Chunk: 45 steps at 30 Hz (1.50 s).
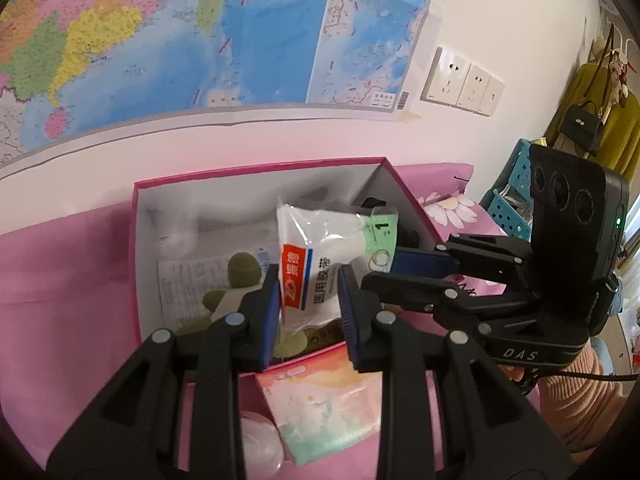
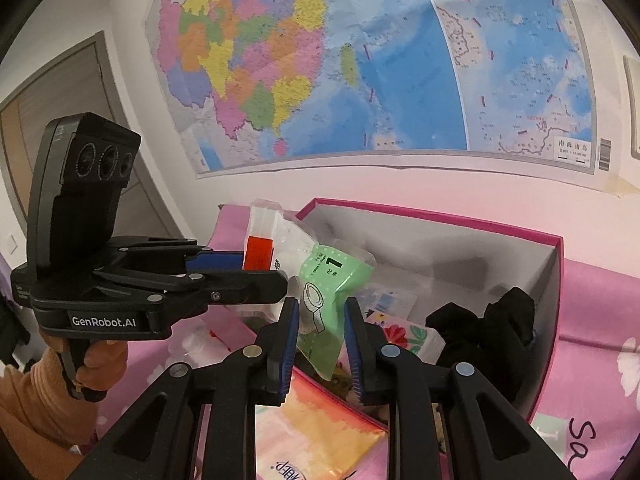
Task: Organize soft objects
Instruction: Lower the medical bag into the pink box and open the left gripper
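Note:
A plastic bag of medical tape (image 1: 320,264), white with an orange label and a green end, hangs over the open pink box (image 1: 256,170). My left gripper (image 1: 308,300) holds its white end between the blue pads. My right gripper (image 2: 322,332) closes around the green end (image 2: 328,300); it also shows from the side in the left wrist view (image 1: 404,268). The left gripper shows from the side in the right wrist view (image 2: 240,276). Inside the box lie a green plush (image 1: 240,276), a paper leaflet (image 1: 180,292), a black cloth (image 2: 492,332) and a flowered tissue pack (image 2: 404,334).
A pastel tissue pack (image 1: 324,404) lies on the pink bedsheet (image 1: 68,300) in front of the box, also in the right wrist view (image 2: 320,436). A map (image 1: 200,40) and wall sockets (image 1: 460,84) are behind. A blue basket (image 1: 512,196) stands at the right.

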Each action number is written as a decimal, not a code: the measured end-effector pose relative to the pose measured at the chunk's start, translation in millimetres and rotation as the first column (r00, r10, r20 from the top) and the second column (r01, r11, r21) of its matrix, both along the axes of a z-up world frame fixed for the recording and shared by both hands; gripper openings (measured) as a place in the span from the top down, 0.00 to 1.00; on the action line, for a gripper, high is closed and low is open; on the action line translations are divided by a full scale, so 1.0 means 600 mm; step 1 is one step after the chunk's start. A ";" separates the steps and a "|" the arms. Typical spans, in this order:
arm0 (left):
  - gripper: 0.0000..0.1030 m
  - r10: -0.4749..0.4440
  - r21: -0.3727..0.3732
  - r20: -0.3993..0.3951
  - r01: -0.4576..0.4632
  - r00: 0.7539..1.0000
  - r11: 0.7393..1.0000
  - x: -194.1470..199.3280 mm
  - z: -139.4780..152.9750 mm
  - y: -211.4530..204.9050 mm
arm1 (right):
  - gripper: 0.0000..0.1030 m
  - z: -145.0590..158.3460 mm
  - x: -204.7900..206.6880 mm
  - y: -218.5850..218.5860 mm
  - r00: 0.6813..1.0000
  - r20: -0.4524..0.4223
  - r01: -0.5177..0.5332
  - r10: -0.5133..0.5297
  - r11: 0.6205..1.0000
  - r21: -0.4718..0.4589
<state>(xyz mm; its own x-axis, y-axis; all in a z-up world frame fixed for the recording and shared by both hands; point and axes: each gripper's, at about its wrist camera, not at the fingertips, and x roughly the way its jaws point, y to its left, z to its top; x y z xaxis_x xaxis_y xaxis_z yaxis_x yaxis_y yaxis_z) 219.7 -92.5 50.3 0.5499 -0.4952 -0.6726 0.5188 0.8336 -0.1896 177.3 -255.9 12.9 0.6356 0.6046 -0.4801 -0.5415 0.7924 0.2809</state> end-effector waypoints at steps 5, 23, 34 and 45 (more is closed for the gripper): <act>0.72 0.008 0.010 -0.008 -0.007 1.000 1.000 0.008 -0.003 -0.002 | 0.78 -0.004 0.011 0.000 1.000 -0.016 0.008 -0.008 1.000 0.000; 0.72 0.005 0.026 -0.008 -0.005 1.000 1.000 0.022 -0.005 -0.008 | 0.78 -0.005 0.024 0.001 0.999 -0.030 0.014 -0.014 1.000 -0.008; 0.72 0.006 -0.002 -0.033 -0.007 0.999 1.000 0.035 -0.003 -0.001 | 0.78 0.000 0.031 0.002 0.999 -0.031 0.029 -0.030 0.999 -0.024; 0.71 0.002 0.014 -0.047 -0.001 0.999 1.000 0.047 0.000 -0.006 | 0.77 0.007 0.044 0.002 0.999 -0.034 0.031 -0.032 0.999 -0.033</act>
